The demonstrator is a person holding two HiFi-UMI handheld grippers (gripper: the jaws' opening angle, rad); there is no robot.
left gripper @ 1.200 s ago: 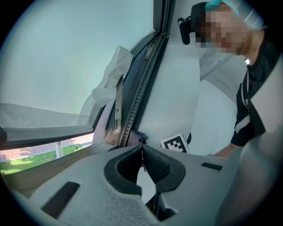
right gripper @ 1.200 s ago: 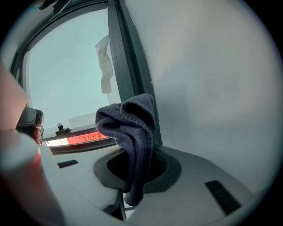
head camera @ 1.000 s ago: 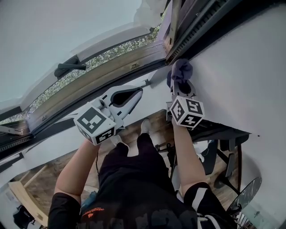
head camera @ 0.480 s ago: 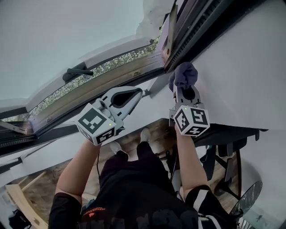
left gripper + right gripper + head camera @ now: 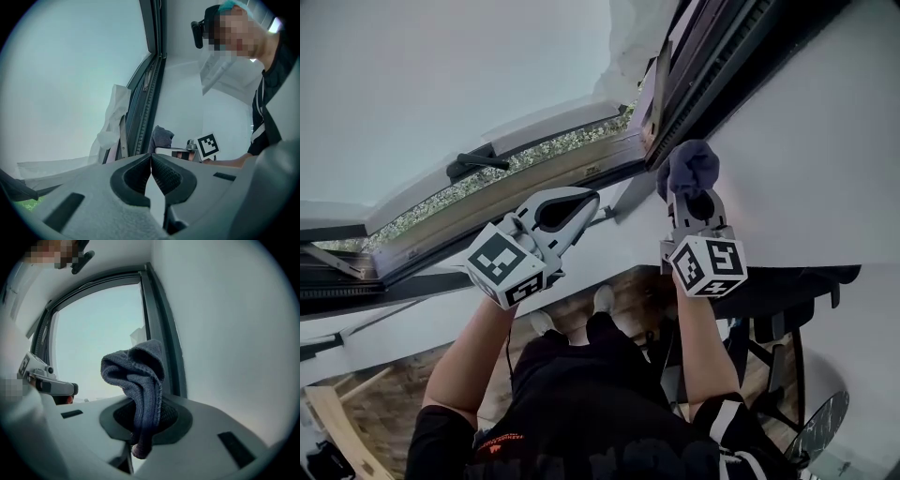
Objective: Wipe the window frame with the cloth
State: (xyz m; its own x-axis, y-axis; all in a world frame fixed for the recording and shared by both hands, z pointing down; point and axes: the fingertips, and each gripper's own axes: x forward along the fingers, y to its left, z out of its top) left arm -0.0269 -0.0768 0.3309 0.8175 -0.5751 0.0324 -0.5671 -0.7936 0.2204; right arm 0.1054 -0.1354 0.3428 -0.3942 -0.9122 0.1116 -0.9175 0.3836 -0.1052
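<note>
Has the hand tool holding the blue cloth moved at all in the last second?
Yes, slightly. The right gripper, shut on the cloth, has slid along the dark window frame, away from its lower corner.

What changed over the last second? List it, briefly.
The right claw, shut on the cloth, slid slightly along the dark window frame, away from its corner. The head camera shifted too, so the move is hard to gauge. Unchanged: the cloth stays gripped, and the left claw stays shut and empty beside it.
</note>
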